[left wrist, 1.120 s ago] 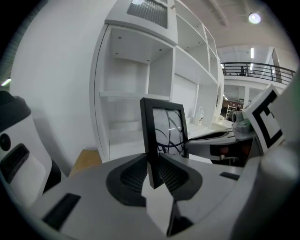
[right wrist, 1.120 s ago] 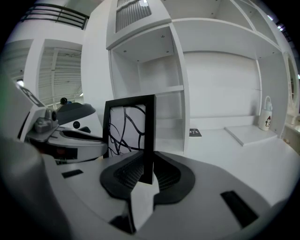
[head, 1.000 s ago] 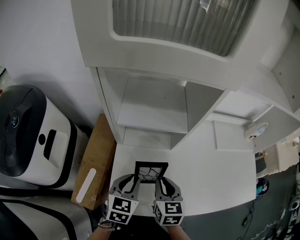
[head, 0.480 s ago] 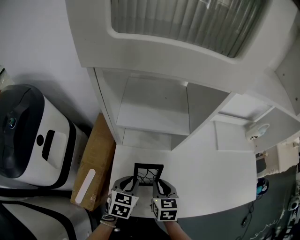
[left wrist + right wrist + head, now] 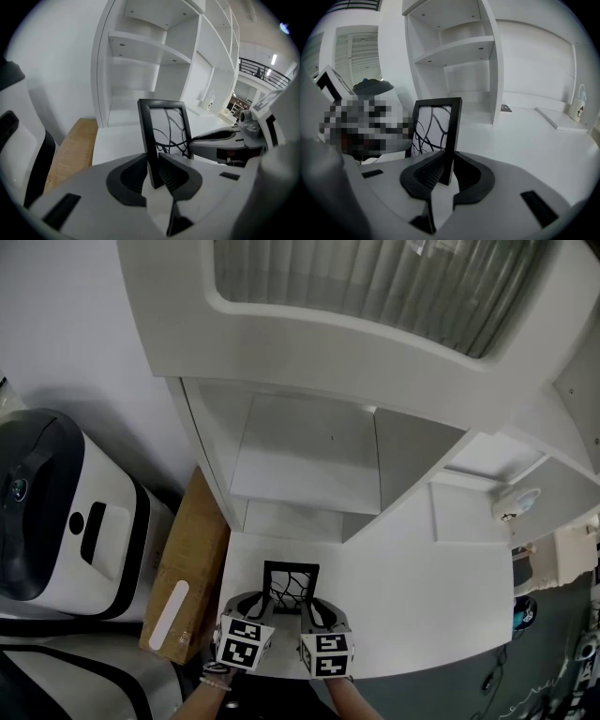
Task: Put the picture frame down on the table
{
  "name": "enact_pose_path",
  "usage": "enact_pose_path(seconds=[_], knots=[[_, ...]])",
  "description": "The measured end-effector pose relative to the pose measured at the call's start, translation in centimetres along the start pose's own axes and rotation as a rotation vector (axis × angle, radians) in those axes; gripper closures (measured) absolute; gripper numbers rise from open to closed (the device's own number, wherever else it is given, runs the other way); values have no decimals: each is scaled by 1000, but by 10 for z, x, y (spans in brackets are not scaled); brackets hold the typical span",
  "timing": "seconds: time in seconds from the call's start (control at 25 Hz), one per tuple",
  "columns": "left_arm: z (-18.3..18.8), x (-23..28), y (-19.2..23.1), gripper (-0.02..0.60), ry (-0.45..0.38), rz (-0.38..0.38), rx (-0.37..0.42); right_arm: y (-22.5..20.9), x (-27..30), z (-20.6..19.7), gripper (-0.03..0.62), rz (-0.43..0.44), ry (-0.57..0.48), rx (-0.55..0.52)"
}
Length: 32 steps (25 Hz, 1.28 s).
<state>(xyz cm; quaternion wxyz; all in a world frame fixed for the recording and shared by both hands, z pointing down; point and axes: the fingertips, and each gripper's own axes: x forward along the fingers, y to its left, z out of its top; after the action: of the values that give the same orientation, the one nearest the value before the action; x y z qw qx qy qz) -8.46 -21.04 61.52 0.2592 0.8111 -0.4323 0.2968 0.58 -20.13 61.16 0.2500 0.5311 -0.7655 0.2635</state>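
Picture frame [image 5: 291, 579], upright; L gripper [image 5: 153, 172] fingers clamp its left edge, R gripper [image 5: 446, 171] its right; table [image 5: 422, 601] beneath.

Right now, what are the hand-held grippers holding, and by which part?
The picture frame: left hand-held gripper clamps its left side bar, right hand-held gripper its right side bar, low down.

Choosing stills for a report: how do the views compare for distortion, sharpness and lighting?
Head view: evenly lit, sharp, the frame small near the bottom. Left gripper view: fisheye bows the shelves, corners black, fingers soft up close. Right gripper view: same bowing and dark corners, frame clear.
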Motion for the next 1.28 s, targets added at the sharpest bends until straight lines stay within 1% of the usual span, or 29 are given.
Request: enact_pose_path(seconds=[0.36, 0.64, 0.72, 0.76, 0.96, 1.16, 1.2, 1.28], knots=[[6, 16, 8, 506, 0, 14, -2, -6, 14, 2, 526, 12, 20, -2], [6, 30, 15, 514, 36, 23, 11, -12, 30, 2, 530, 19, 61, -14], [5, 32, 17, 529, 54, 38, 25, -12, 33, -1, 537, 21, 76, -26], [4, 33, 17, 580, 59, 45, 34, -12, 34, -2, 543, 20, 78, -29], [5, 40, 15, 580, 62, 52, 59, -13, 37, 0, 546, 19, 72, -31], [6, 38, 17, 580, 53, 60, 56, -15, 36, 1, 546, 19, 60, -23], [7, 37, 17, 580, 48, 63, 56, -17, 35, 2, 580, 12, 55, -22], [9, 34, 18, 580, 34, 66, 55, -19, 32, 5, 592, 6, 39, -21]])
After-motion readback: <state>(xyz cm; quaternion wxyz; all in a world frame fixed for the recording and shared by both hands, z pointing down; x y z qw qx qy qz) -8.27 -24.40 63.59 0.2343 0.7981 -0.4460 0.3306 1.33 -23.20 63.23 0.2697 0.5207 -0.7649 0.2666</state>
